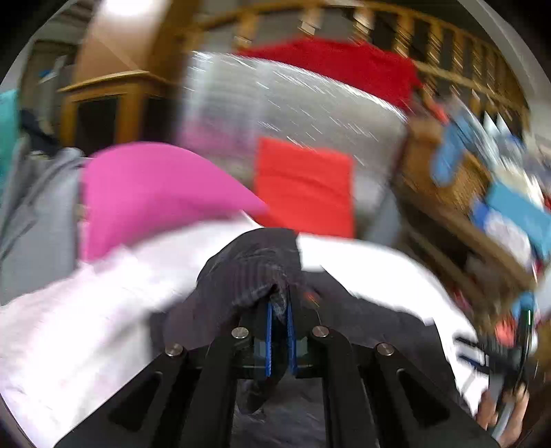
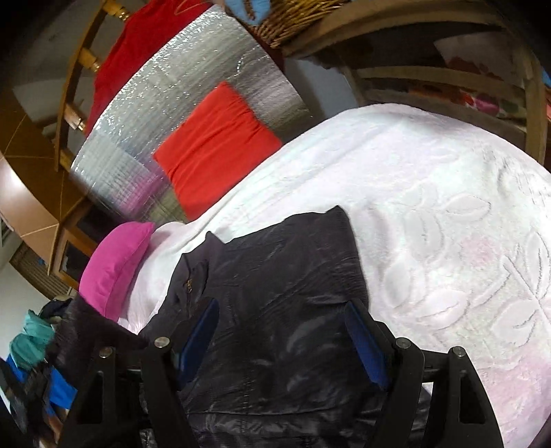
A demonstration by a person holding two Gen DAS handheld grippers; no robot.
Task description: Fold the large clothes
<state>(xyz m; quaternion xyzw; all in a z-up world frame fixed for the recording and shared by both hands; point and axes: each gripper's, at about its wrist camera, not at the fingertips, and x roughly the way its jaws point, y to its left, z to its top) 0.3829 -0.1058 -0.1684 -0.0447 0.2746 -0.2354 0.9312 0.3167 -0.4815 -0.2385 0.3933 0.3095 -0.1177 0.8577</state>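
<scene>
Currently a dark navy, shiny quilted jacket [image 2: 275, 293] is seen spread on a white embossed bedspread with a leaf pattern [image 2: 430, 206], its hem end lying toward the pillows. The right gripper [image 2: 282, 341] is held just above the jacket's middle, its blue-padded fingers [image 2: 201, 332] spread wide apart with nothing pinched between them; the fabric lies below and between the jaws, and contact cannot be told. A zip pull is noticed on the jacket near the left finger.

In the left wrist view, heavily motion-blurred, the left gripper [image 1: 279, 312] is shown with its blue pads [image 1: 268, 341] brought nearly together and clamped on a ribbed dark fold of the same jacket [image 1: 248, 275]. The cloth is bunched up over the fingertips and drapes down between the black linkage arms. The white bedspread [image 1: 86, 310] is seen to either side of the lifted fold.

A magenta pillow [image 2: 117, 265] rests at the bedspread's edge, just beside the jacket's far-left corner. An orange-red cushion [image 2: 217, 144] lies on a silver foil-like quilted sheet [image 2: 155, 113], beyond the bedspread. A red cloth [image 2: 137, 48] is draped over the far end of that sheet, next to a wooden rail [image 2: 72, 89]. A wicker basket [image 2: 292, 17] is placed on wooden furniture at the top. A pile of teal and blue clothes [image 2: 31, 344] is visible at lower left.
</scene>
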